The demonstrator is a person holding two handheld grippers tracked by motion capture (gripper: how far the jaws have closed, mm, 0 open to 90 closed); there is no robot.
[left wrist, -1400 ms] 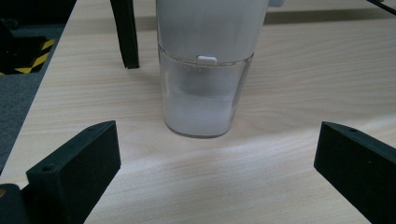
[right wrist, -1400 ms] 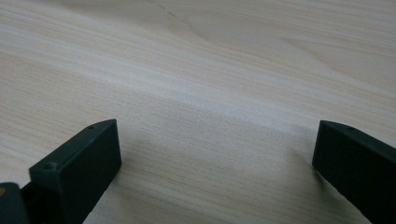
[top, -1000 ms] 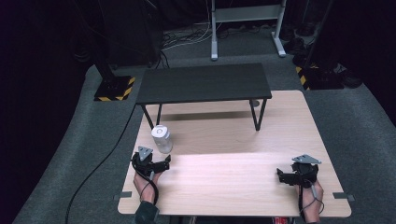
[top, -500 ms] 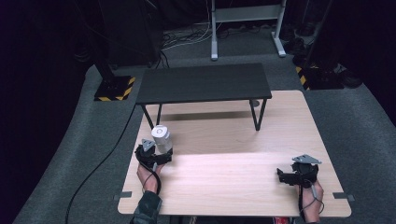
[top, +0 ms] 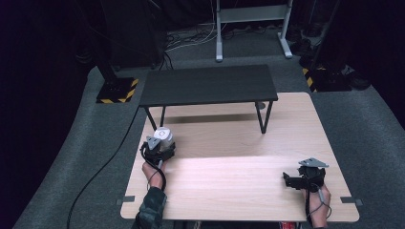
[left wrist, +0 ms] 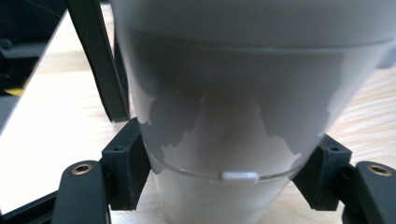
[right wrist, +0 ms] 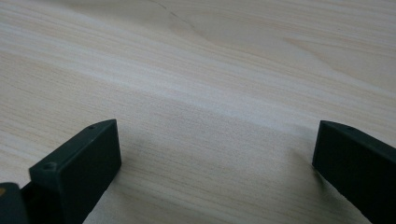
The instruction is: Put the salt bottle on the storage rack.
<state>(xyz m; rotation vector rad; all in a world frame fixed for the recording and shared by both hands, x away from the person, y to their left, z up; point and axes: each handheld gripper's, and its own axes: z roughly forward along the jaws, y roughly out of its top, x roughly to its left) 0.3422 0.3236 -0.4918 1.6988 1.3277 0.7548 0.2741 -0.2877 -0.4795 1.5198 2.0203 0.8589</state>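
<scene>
Since a second ago I've brought my left gripper [top: 159,149] forward around the upright cup [left wrist: 233,107] near the counter [top: 248,191]'s left edge, fingers [left wrist: 123,170] flanking it, while the right gripper [top: 305,177] idles spread.

I am reading no text, label, brand or number anywhere. The only sign I am seeing is yellow-and-black hazard striping on the black floor base [top: 114,90] at about ten o'clock from the wooden table [top: 239,191].
</scene>
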